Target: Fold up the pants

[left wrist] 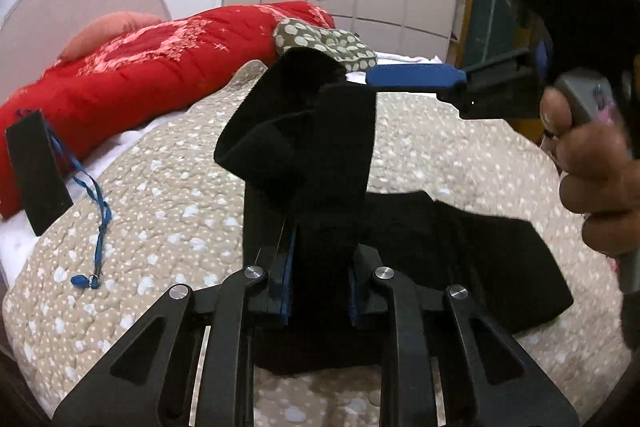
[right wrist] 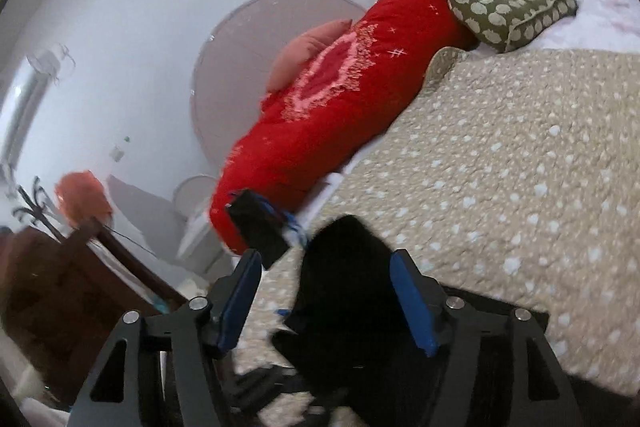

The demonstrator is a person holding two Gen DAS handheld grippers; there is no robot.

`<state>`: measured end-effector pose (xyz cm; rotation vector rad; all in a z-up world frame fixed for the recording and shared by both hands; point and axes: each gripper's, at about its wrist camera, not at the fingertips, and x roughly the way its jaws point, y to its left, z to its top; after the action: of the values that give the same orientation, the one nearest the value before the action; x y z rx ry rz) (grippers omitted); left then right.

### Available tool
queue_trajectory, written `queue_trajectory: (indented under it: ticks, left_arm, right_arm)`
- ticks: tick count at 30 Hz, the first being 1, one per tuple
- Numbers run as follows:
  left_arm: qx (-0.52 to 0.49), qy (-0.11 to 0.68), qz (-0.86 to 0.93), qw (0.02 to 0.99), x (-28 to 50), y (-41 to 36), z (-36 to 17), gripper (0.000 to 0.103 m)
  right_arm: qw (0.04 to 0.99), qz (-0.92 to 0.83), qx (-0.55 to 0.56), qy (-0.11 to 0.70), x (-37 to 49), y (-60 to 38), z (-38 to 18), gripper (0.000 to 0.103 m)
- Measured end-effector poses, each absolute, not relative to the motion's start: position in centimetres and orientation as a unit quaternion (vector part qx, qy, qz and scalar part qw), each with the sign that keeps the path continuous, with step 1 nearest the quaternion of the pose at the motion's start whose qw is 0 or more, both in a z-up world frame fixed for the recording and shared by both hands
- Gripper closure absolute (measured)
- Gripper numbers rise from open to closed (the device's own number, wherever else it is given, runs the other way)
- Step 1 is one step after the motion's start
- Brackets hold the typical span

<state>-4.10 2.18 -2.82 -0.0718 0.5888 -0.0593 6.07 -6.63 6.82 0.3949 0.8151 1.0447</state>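
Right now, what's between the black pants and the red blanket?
In the left wrist view, spotted beige bedspread lies between pants and red blanket, with a blue lanyard on it.

Pants on bedspread, quilt behind

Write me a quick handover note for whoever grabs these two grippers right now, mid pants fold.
Left gripper: shut on the black pants, holding a strip of the fabric lifted off the beige quilt.
Right gripper: open, with its fingers either side of a raised fold of the pants; it grips nothing yet.
Pants: partly on the quilt, one section spread flat to the right of the left gripper, the rest raised and bunched.
Nearby: a black tag on a blue lanyard lies on the quilt, beside the red duvet.
Done: one end picked up.
Left: probably close the right gripper, lay the fabric over, flatten it.
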Motion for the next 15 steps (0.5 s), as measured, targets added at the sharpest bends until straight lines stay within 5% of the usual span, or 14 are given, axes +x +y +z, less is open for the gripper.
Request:
queue_trajectory:
  ticks: [7,9,10,15]
  left_arm:
    - [0.025,0.293,-0.027,0.955,-4.7,-0.2,-3.9,0.084]
    - [0.043,0.294,-0.040,0.954,-5.5,-0.9,-4.1,0.084]
    - [0.049,0.296,-0.054,0.952,-6.1,-1.1,-4.0,0.084]
    - [0.042,0.278,-0.110,0.953,-9.4,0.4,-1.7,0.084]
  right_arm:
    - [0.751,0.449,0.176,0.452,5.9,-3.5,3.6,0.030]
    - [0.758,0.436,0.165,0.456,5.8,-2.8,2.8,0.051]
    - [0.770,0.425,0.152,0.452,5.8,-2.8,2.5,0.080]
    - [0.817,0.384,0.134,0.409,4.5,-7.7,2.8,0.088]
